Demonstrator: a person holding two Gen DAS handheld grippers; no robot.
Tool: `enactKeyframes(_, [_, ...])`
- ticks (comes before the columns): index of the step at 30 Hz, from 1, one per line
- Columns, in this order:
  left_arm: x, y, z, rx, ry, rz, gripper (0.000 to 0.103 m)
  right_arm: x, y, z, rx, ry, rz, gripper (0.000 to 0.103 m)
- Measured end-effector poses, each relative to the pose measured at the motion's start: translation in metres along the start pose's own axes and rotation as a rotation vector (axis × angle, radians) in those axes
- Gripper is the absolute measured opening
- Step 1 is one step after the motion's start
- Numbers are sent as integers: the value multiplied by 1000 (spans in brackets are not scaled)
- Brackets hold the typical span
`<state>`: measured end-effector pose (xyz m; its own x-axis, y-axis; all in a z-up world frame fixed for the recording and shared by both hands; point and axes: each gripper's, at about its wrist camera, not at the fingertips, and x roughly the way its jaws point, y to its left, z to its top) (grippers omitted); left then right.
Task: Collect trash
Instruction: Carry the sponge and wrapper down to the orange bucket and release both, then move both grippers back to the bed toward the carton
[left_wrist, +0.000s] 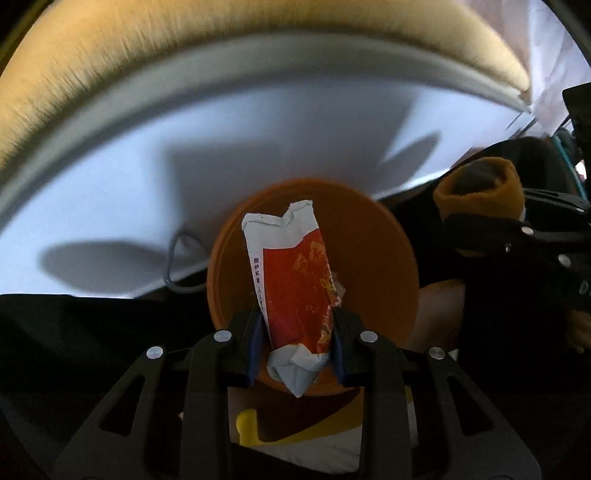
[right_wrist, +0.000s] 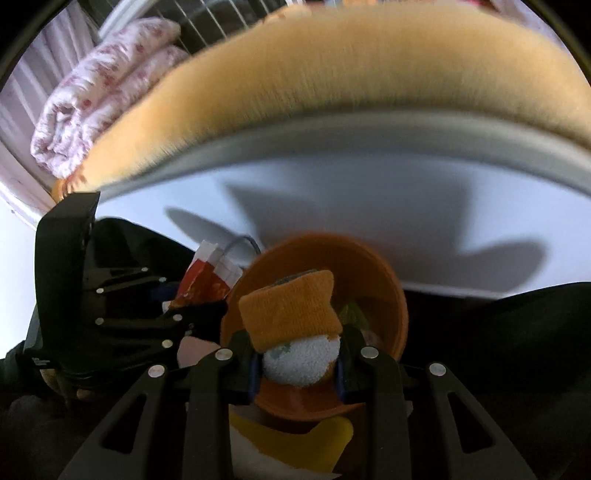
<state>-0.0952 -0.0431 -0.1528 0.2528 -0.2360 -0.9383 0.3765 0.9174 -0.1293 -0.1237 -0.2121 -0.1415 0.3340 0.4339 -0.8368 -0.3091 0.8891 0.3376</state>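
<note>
A white bed sheet (left_wrist: 229, 155) spreads across the mattress, lit brightly enough to carry hard dark shadows. Along its far edge runs a tan, fuzzy blanket (right_wrist: 332, 74). Beyond that, in the right wrist view, a rolled pink-flowered quilt (right_wrist: 96, 96) lies by pale curtains (right_wrist: 22, 92). Nearer ground stays dark.

Both fisheye views dim, lower halves near black. White sheet (left_wrist: 258, 147) brightly lit with hard dark shadows. Tan fuzzy edge (right_wrist: 332, 74) motion-blurred. Strong curvature and black vignette at the rims.
</note>
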Motion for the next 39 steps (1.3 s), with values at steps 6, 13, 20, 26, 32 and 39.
enactKeyframes(6, [27, 3, 3, -13, 74, 33, 28, 43, -1, -5, -33, 100, -42, 29])
enactKeyframes(13, [39, 2, -5, -28, 109, 51, 29, 56, -4, -7, -22, 143, -41, 38])
enactKeyframes(20, [37, 6, -5, -41, 97, 85, 73, 51, -10, -7, 14, 118, -52, 56])
enactKeyframes(26, [32, 7, -8, -39, 93, 91, 73, 45, -9, -2, 24, 93, -59, 56])
enactKeyframes(32, [1, 7, -4, -32, 29, 50, 73, 10, -6, -1, -1, 24, -75, 56])
enactKeyframes(39, [-83, -9, 20, 40, -187, 31, 73, -81, 2, 35, -90, -180, -51, 58])
